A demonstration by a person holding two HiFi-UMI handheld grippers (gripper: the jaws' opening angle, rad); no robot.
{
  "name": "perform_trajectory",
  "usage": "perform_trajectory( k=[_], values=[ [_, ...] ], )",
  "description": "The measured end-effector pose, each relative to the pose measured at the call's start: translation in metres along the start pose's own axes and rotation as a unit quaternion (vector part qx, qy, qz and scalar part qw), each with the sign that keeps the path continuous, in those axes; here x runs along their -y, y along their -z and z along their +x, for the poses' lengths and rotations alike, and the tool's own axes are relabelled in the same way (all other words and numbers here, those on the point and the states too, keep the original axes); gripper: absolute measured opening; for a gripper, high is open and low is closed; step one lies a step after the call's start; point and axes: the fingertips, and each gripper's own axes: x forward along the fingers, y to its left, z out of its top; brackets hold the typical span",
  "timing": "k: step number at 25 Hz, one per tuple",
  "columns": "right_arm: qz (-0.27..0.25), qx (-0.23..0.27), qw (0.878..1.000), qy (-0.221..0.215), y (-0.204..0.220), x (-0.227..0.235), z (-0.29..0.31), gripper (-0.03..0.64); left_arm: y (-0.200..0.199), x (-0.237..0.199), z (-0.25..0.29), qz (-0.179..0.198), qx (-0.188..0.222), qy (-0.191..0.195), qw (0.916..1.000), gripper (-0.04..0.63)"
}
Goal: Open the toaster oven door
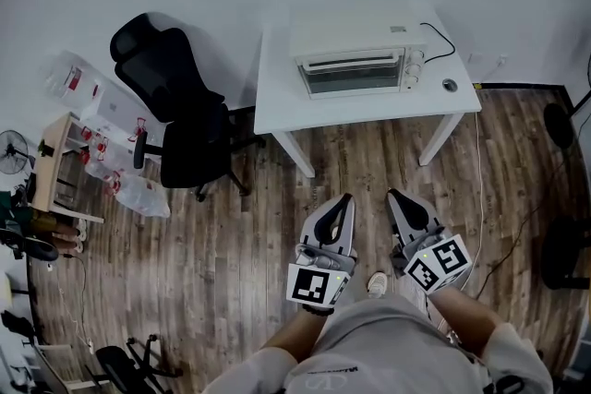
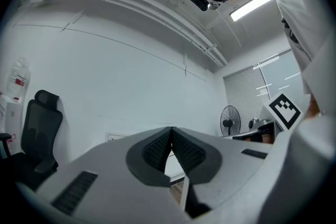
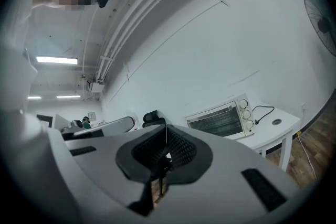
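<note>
closed toaster oven (image 3: pixel 218 119), right gripper view only

The toaster oven (image 1: pixel 355 37) is a white box. It stands upright on the white table (image 1: pixel 277 106), close to the wall. Its glass door (image 1: pixel 351 78) is closed, with the handle along the top. Three knobs (image 1: pixel 416 67) sit at its right.

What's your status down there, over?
Left gripper and right gripper shut, empty, short of the white table. Toaster oven door closed, untouched. Office chair left of table, not in the way.
</note>
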Motion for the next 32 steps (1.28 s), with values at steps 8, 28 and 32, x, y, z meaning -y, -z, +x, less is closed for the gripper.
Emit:
perform_trajectory(
  k=[8,28,32],
  values=[
    [-0.002,0.009,0.999,0.038,-0.012,0.038,0.079,0.017,0.016,-0.062,0.071,-0.017,-0.006,0.034,0.9993,0.006],
    [0.097,0.007,0.992,0.081,-0.001,0.114,0.225,0.017,0.045,-0.166,0.195,-0.046,-0.022,0.077,0.9957,0.006],
    [0.153,0.011,0.986,0.071,0.007,0.14,0.239,0.017,0.053,-0.169,0.216,-0.046,-0.03,0.074,0.9957,0.006]
  ],
)
